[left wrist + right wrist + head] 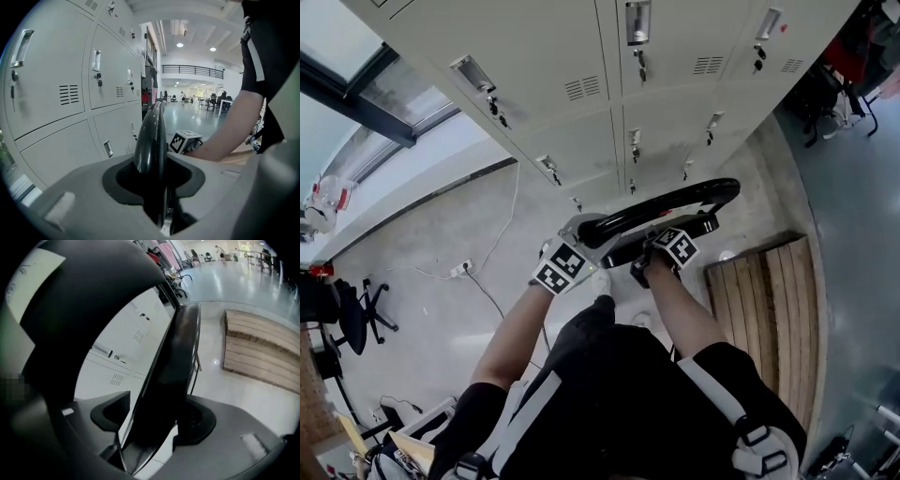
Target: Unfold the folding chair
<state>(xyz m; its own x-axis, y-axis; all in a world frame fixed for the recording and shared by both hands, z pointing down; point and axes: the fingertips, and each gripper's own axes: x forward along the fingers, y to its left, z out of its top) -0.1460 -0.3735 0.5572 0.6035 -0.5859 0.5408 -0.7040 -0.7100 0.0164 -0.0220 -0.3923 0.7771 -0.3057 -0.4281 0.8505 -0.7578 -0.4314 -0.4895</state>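
A black folding chair (675, 202) stands folded in front of me, its curved top edge towards the lockers. My left gripper (596, 234) is at the chair's left end. In the left gripper view a black chair panel (151, 140) stands edge-on between the jaws of the left gripper (157, 176), and the pads close on it. My right gripper (662, 240) is at the middle of the chair. In the right gripper view the chair's black panel (173, 366) slants between the jaws of the right gripper (154, 420), which stand wide, with a sliver of light beside the left pad.
Grey lockers (581, 84) rise right behind the chair. A wooden slatted platform (769, 300) lies on the floor to the right. A cable and power strip (461, 269) lie on the floor at the left, with an office chair (356, 314) beyond.
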